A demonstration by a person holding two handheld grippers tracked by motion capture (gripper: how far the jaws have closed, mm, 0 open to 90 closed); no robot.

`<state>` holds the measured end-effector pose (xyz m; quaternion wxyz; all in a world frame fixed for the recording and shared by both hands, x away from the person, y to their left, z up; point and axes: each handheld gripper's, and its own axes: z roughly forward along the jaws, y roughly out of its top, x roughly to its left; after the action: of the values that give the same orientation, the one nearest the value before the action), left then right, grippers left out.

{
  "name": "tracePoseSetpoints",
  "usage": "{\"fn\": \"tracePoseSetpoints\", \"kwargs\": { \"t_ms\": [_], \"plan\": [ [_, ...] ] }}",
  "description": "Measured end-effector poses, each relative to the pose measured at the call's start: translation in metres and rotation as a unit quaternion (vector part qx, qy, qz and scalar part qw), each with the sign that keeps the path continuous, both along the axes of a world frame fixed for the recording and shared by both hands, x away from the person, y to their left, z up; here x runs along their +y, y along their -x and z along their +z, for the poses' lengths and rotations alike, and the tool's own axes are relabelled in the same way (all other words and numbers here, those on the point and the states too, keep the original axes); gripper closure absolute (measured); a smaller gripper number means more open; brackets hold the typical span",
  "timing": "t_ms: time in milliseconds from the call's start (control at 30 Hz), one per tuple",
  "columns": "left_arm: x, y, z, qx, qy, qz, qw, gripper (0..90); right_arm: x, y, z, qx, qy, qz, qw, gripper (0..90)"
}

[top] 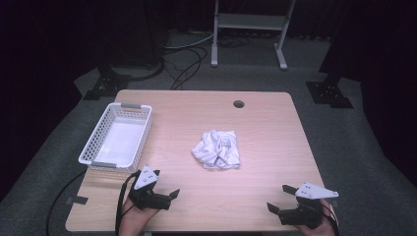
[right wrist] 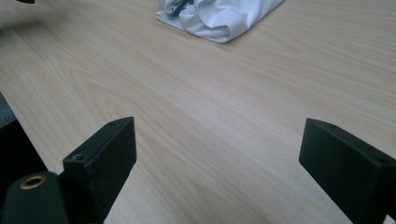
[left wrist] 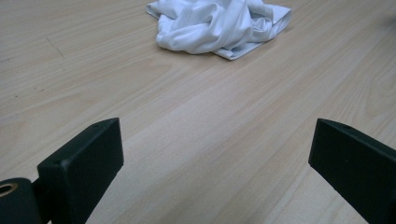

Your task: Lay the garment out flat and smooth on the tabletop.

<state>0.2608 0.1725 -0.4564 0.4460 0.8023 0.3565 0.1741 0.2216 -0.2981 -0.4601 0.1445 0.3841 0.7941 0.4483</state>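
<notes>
My L gripper [top: 167, 195] and R gripper [top: 278, 202] sit low at near table [top: 265, 123] edge, jaws spread wide, nothing in either, both aimed inward at crumpled white garment [top: 218, 149] mid-table, well apart from me. Empty white basket [top: 117, 140] waits far left, prob. its drop spot.
</notes>
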Motion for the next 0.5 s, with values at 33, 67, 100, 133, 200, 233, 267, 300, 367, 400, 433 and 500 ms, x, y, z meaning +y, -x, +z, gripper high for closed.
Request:
{"fn": "tracePoseSetpoints", "kwargs": {
  "t_ms": [33, 67, 100, 133, 200, 233, 267, 300, 367, 400, 433, 500],
  "plan": [
    [0.000, 0.000, 0.000, 0.000, 0.000, -0.001, 1.0000, 3.0, 0.001, -0.001, 0.002, -0.001, 0.002, 0.002, 1.0000, 10.4],
    [-0.001, 0.000, 0.000, 0.001, -0.003, -0.004, 1.0000, 3.0, 0.001, -0.002, 0.003, -0.002, 0.002, 0.002, 1.0000, 10.4],
    [-0.002, 0.000, 0.000, 0.001, -0.001, -0.005, 1.0000, 3.0, 0.001, -0.003, 0.004, -0.003, 0.002, 0.003, 1.0000, 10.4],
    [-0.002, 0.000, 0.000, 0.001, -0.001, -0.005, 1.0000, 3.0, 0.001, -0.003, 0.004, -0.003, 0.002, 0.003, 1.0000, 10.4],
    [-0.003, 0.000, -0.001, 0.003, -0.002, -0.008, 1.0000, 3.0, 0.003, -0.005, 0.008, -0.002, 0.003, 0.005, 1.0000, 10.4],
    [-0.004, -0.001, -0.001, 0.003, -0.005, -0.010, 0.9999, 3.0, 0.003, -0.006, 0.010, -0.002, 0.005, 0.006, 1.0000, 10.4],
    [-0.004, -0.001, -0.001, 0.003, -0.005, -0.010, 0.9999, 3.0, 0.004, -0.008, 0.011, -0.002, 0.007, 0.008, 0.9999, 10.4],
    [-0.004, -0.001, -0.001, 0.002, -0.005, -0.011, 0.9999, 3.0, 0.005, -0.009, 0.012, -0.001, 0.009, 0.010, 0.9999, 10.4],
    [-0.004, -0.001, -0.001, 0.001, -0.003, -0.012, 0.9999, 3.0, 0.007, -0.012, 0.014, -0.002, 0.011, 0.013, 0.9998, 10.4],
    [-0.005, -0.001, 0.000, 0.000, -0.004, -0.012, 0.9999, 3.0, 0.009, -0.014, 0.016, -0.001, 0.013, 0.016, 0.9998, 10.4],
    [-0.005, -0.001, 0.000, -0.001, -0.006, -0.013, 0.9999, 3.0, 0.011, -0.016, 0.017, -0.001, 0.015, 0.018, 0.9997, 10.4],
    [-0.004, -0.001, 0.001, -0.003, -0.006, -0.013, 0.9999, 4.0, 0.015, -0.021, 0.019, -0.002, 0.017, 0.023, 0.9996, 10.4]
  ]
}}
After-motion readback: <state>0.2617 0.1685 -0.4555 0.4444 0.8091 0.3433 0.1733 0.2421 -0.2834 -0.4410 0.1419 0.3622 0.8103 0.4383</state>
